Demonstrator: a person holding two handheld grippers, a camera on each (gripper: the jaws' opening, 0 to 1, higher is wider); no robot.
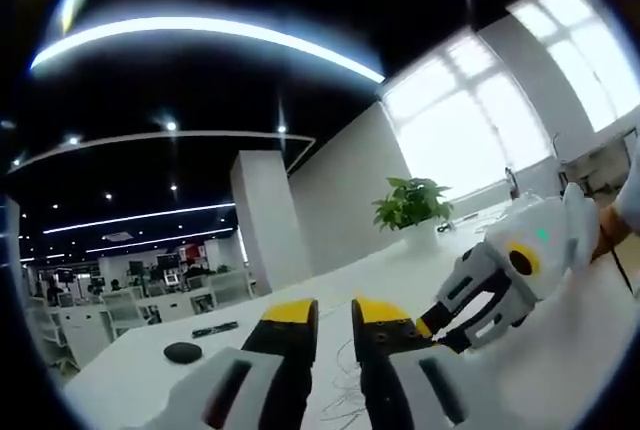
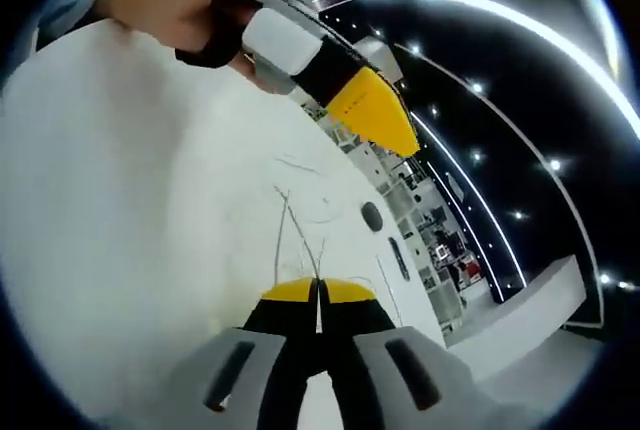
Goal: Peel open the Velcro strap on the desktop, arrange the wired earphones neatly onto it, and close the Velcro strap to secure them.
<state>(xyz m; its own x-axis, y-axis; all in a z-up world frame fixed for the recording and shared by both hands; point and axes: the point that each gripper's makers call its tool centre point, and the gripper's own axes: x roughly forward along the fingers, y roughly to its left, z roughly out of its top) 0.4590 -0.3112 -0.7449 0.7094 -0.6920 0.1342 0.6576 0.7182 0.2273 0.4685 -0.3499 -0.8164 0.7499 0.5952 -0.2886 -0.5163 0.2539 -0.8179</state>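
White desk in an open office, seen from both tongs. Left gripper view: the left tongs, yellow-tipped, stand slightly parted with nothing between them; the thin white earphone cable lies loose on the desk just beyond them, and the right tongs enter from the right. A dark oval object and a dark flat bar lie farther left; a potted plant stands at the far edge. Right gripper view: the right tongs are closed on the cable, which runs taut away from the tips; the left tongs hang above the desk, held by a hand.
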